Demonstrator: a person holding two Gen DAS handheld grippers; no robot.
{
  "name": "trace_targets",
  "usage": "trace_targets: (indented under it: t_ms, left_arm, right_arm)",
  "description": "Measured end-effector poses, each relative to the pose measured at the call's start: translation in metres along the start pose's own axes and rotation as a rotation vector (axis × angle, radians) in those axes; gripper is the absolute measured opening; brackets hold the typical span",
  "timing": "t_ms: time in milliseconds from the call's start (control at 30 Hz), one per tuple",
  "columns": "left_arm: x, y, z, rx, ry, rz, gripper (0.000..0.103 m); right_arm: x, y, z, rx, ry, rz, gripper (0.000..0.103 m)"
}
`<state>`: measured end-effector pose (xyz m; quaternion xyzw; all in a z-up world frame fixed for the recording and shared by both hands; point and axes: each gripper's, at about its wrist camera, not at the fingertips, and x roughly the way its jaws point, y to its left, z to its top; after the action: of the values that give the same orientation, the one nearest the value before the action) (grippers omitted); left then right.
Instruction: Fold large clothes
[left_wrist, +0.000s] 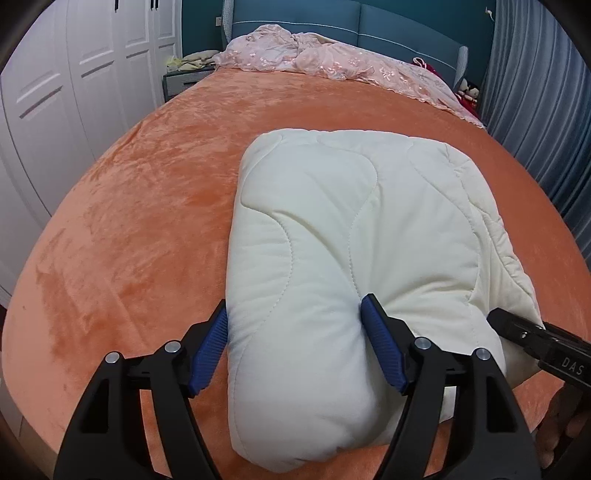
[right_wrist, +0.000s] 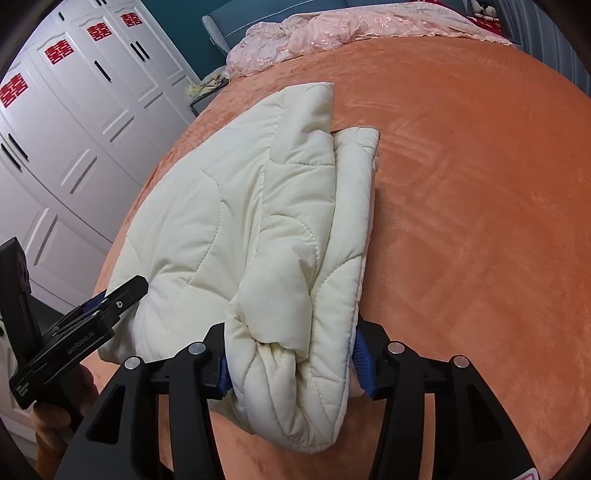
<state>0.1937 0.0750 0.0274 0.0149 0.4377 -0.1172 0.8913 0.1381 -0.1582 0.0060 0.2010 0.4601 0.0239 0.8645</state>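
Cream quilted clothing (left_wrist: 354, 236), padded and thick, is seen lying on the orange bedspread (left_wrist: 140, 206), already doubled into a compact bundle whose near end sits between the fingers of both tools. In the left wrist view, the left gripper (left_wrist: 295, 347) is set astride the near left corner of the bundle; its blue pads (left_wrist: 380, 347) are spread fairly wide, with the right-hand pad dented into the fabric and the left-hand pad lying against the bundle's side. Whether the cloth is truly pinched there cannot be told. In the right wrist view, the right gripper (right_wrist: 291, 365) is placed around the near right corner, where several stacked layers are gathered between the fingers; the pads are mostly hidden by the cloth, so a firm hold cannot be confirmed.

The step in hand is judged to be the setting down of a completed fold, with the bundle resting on the bed and the folding apparently close to finished. The next move is judged to call for the fingers to be drawn back toward the near edge without dragging the top layer, and for the loose layers beyond the right fingers to be squared.

No containers are seen. A pink embroidered coverlet (left_wrist: 317, 55) is heaped far beyond the fingertips.
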Motion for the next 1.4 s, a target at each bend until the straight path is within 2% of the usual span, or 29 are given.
trace_targets:
  t_ms: [133, 300, 367, 400, 500, 667, 900, 1167, 1400]
  left_arm:
    - [-0.016, -0.008, 0.001, 0.029, 0.013, 0.070, 0.070]
    - [-0.039, -0.009, 0.011, -0.016, 0.035, 0.094, 0.070]
    - [-0.050, -0.008, 0.017, -0.046, 0.026, 0.106, 0.070]
    - [-0.055, -0.007, 0.021, -0.059, 0.020, 0.116, 0.070]
    - [-0.062, -0.011, 0.033, -0.083, 0.008, 0.128, 0.073]
    - [-0.046, -0.025, 0.046, -0.091, 0.041, 0.162, 0.073]
    - [-0.003, -0.033, 0.037, -0.115, 0.143, 0.171, 0.073]
    - [0.017, -0.040, 0.026, -0.072, 0.151, 0.220, 0.080]
    - [0.031, -0.044, 0.018, -0.045, 0.142, 0.257, 0.084]
  right_arm:
    - [-0.024, -0.001, -0.001, -0.017, -0.019, -0.033, 0.053]
    - [-0.058, 0.008, 0.001, -0.083, -0.057, -0.107, 0.051]
    - [-0.073, 0.019, 0.004, -0.133, -0.085, -0.137, 0.040]
    - [-0.076, 0.025, 0.008, -0.157, -0.089, -0.147, 0.028]
    - [-0.079, 0.039, 0.021, -0.187, -0.088, -0.140, 0.019]
    - [-0.052, 0.056, 0.033, -0.213, -0.046, -0.162, 0.015]
    - [-0.006, 0.049, 0.028, -0.182, 0.053, -0.197, 0.014]
    - [0.026, 0.038, 0.022, -0.166, 0.112, -0.212, 0.012]
    - [0.045, 0.031, 0.022, -0.173, 0.127, -0.207, 0.012]
